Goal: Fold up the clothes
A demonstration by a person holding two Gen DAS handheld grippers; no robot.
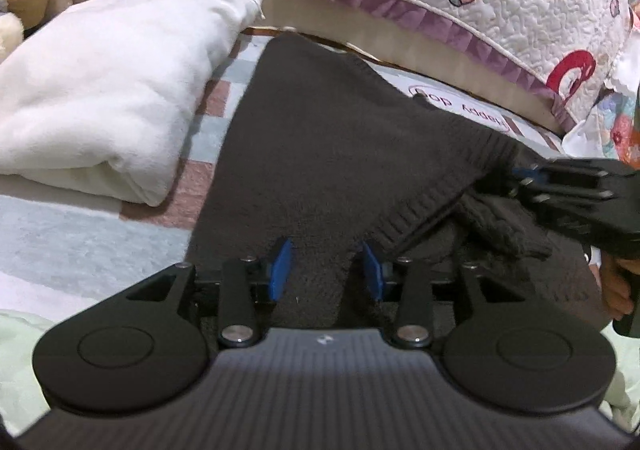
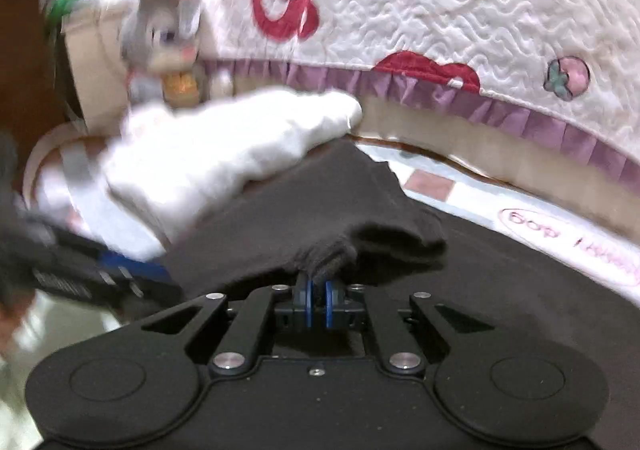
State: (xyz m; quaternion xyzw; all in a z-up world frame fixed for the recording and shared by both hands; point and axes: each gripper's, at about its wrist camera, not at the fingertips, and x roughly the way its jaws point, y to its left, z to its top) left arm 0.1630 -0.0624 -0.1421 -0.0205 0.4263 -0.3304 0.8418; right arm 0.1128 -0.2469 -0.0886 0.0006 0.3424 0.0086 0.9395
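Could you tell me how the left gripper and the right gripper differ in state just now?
The left gripper is open, its blue pads apart over the dark knit sweater; the right gripper is shut, pinching a bunched fold of that sweater. The left grips nothing; the right lifts cloth. Both are black with blue pads.

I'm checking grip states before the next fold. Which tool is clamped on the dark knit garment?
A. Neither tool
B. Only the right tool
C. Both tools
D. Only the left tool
B: the right tool has its blue pads pinched together on a bunched edge of the dark knit garment, while the left tool has its pads spread apart over the fabric.
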